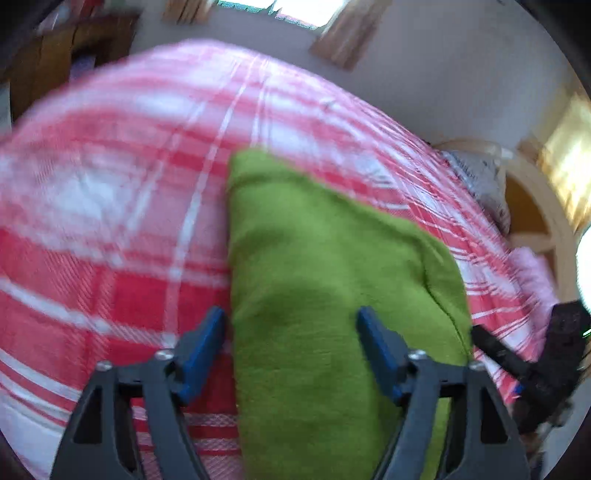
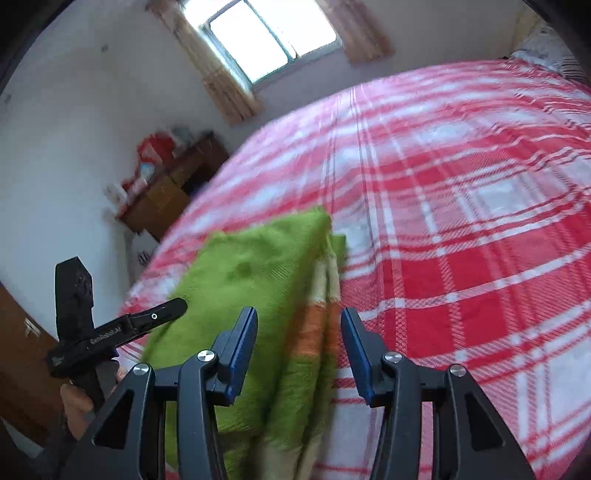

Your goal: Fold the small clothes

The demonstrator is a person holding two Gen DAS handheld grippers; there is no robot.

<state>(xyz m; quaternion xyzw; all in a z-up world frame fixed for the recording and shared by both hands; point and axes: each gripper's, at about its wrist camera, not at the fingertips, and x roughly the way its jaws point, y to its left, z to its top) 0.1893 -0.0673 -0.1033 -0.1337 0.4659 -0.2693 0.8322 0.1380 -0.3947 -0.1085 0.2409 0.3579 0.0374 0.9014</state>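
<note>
Left wrist view, nearest: left gripper (image 1: pixel 291 325) with blue pads, jaws spread wide. The green garment (image 1: pixel 314 266) lies under and between them; neither pad presses on it, the left pad sits over the bedsheet just beside the cloth's edge, the right pad over the cloth itself. Frame is motion-blurred.

Right wrist view, nearest: right gripper (image 2: pixel 299 328), jaws parted at a moderate gap. Garment (image 2: pixel 258 280) runs up between the pads; the pads do not appear to clamp it. The cloth looks folded, green top layer, with an orange and cream striped band (image 2: pixel 314 332) showing along its right edge.

Garment location: on the red-and-white plaid bedsheet (image 2: pixel 461 229), at the near edge of the bed, lengthwise away from the cameras.

To the side: each view catches the other tool. The left one is seen from the right camera, its black finger close to the garment's left edge, with part of a hand (image 2: pixel 75 402) on its grip.

Farther: wooden cabinet (image 2: pixel 173 184) with red items on top against the wall. Farthest: window (image 2: pixel 269 33) with tan curtains (image 2: pixel 218 74).
</note>
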